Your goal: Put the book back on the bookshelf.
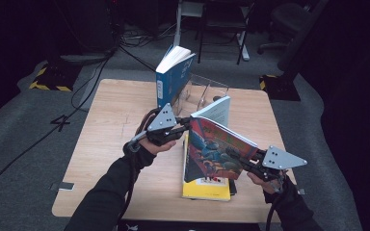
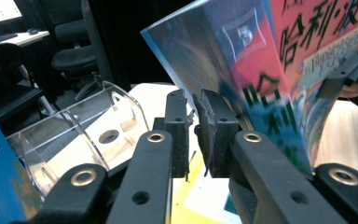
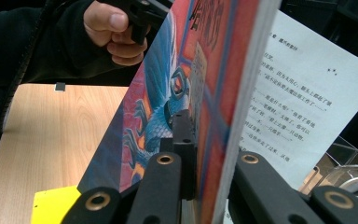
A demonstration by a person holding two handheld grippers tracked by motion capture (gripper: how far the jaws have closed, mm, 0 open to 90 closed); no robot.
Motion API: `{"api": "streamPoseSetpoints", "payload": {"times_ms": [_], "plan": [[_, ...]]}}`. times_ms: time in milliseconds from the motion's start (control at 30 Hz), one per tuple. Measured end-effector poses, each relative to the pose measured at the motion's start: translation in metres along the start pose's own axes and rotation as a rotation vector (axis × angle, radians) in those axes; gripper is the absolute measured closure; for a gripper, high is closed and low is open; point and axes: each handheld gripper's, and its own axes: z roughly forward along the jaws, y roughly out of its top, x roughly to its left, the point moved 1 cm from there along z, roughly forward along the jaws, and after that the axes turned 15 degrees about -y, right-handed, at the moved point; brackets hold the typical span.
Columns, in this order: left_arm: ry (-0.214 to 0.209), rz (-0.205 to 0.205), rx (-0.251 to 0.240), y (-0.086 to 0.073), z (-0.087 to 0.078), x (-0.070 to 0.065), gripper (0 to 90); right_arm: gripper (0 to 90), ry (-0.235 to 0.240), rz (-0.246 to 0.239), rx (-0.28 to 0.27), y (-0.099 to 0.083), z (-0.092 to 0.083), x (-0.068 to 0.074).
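Note:
A colourful paperback (image 1: 217, 149) with a red and blue cover is held up, tilted, over the table. My right gripper (image 1: 250, 161) is shut on its lower right edge; in the right gripper view the near jaw presses the cover (image 3: 205, 60) and the other jaw sits behind the pages, beside a loose white page (image 3: 303, 93). My left gripper (image 1: 187, 121) is at the book's upper left corner. In the left gripper view its jaws (image 2: 193, 126) stand a narrow slit apart with nothing between the pads, and the book (image 2: 279, 70) rises just right of them.
A yellow book (image 1: 206, 188) lies flat on the wooden table (image 1: 120, 144) under the held one. A blue book (image 1: 173, 77) stands upright at the back in a clear plastic book stand (image 1: 204, 94). Cables and chairs lie on the dark floor beyond.

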Motion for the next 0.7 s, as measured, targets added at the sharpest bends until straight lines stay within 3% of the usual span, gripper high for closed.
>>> {"api": "streamPoseSetpoints", "payload": {"times_ms": [133,433,467,700], "plan": [[-0.007,-0.012,0.008,-0.009,-0.006,-0.009,74.8,85.3,0.001,0.004,-0.003,0.0,-0.004,0.003],[-0.025,-0.038,0.093,-0.037,-0.011,-0.032,62.1,85.2,-0.004,0.003,-0.008,-0.001,-0.009,0.007],[-0.032,-0.043,0.122,-0.044,-0.011,-0.036,60.7,85.2,-0.001,0.006,-0.009,-0.001,-0.01,0.008],[-0.083,-0.083,0.148,-0.061,-0.008,-0.048,55.8,85.2,-0.002,0.004,-0.014,-0.001,-0.012,0.011]]}}
